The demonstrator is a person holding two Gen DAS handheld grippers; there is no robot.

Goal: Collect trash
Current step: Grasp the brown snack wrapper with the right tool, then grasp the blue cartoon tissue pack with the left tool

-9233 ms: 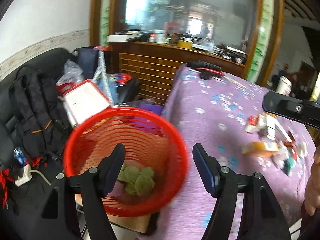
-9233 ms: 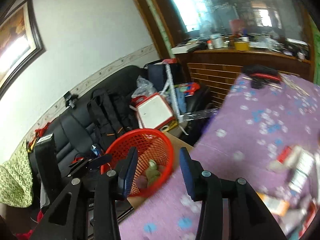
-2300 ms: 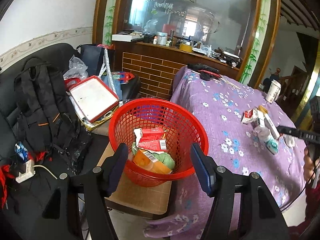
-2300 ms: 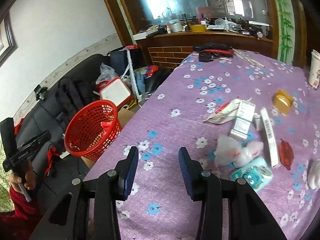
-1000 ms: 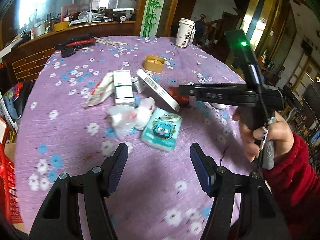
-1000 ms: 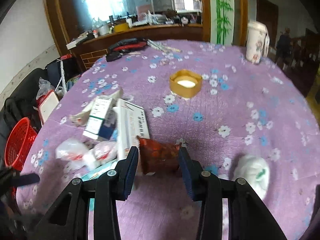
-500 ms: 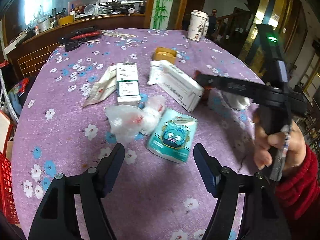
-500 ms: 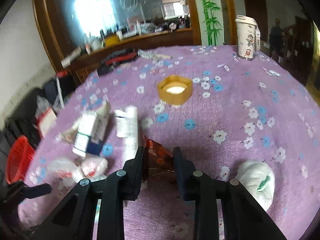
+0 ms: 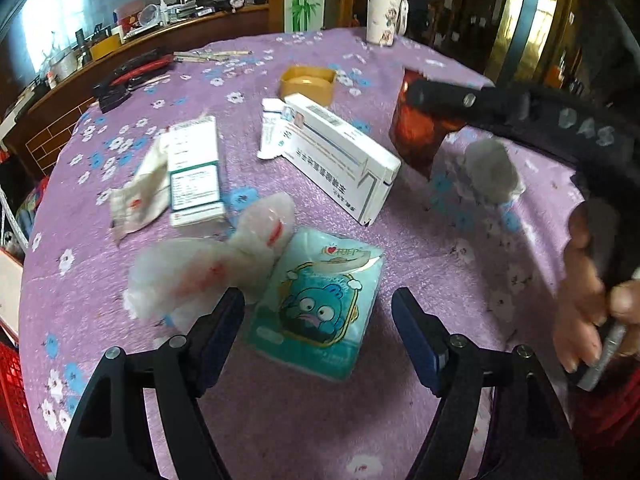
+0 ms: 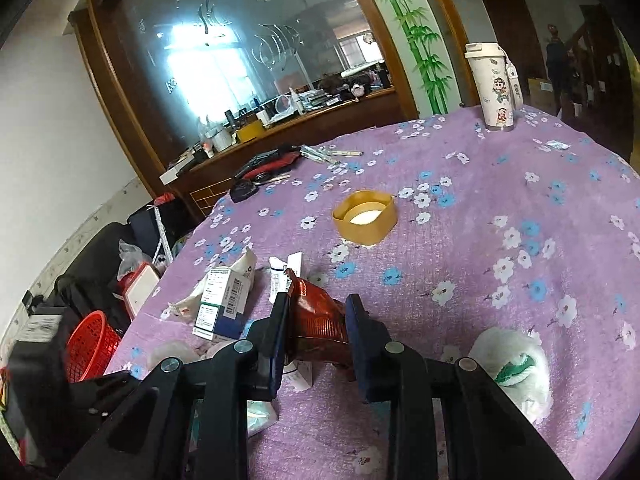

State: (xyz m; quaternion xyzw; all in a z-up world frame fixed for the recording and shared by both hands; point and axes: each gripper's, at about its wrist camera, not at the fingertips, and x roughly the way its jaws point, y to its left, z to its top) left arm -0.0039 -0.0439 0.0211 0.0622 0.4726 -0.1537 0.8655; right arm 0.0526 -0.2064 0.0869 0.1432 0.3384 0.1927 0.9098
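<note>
R gripper (image 10: 316,330): jaws clamped on a dark red foil wrapper (image 10: 318,326), pads pressing both its sides; wrapper looks lifted off the cloth, its torn top edge pointing away from the camera. In the L view the same wrapper (image 9: 416,132) hangs at the tip of the R gripper (image 9: 404,92), above the desk's right part, w/ a hand (image 9: 588,304) on the grip and a red sleeve below it.

L gripper (image 9: 318,314): jaws opening, nothing pinched. A teal tissue pack (image 9: 316,306) w/ a cartoon face lies on the cloth between and just ahead of the fingers; pads apart from it.

Touching the pack's left edge: crumpled clear plastic bags (image 9: 208,264) w/ red marks. Beyond those, a white-and-green box (image 9: 194,170) resting partly on a flat white wrapper (image 9: 138,196). Right of that, a long white box (image 9: 342,152) w/ a small white tube (image 9: 272,132) against its far left end. Behind them a yellow tub (image 9: 308,82). A white tissue wad (image 9: 490,170) sits near the R gripper arm.

All on a desk w/ purple floral cloth (image 10: 500,208). Far edge: a white tumbler (image 10: 494,88), some black-and-red tools (image 10: 268,168). Red basket (image 10: 90,344) stands off the desk's left side, below desk level, well apart from both grippers.
</note>
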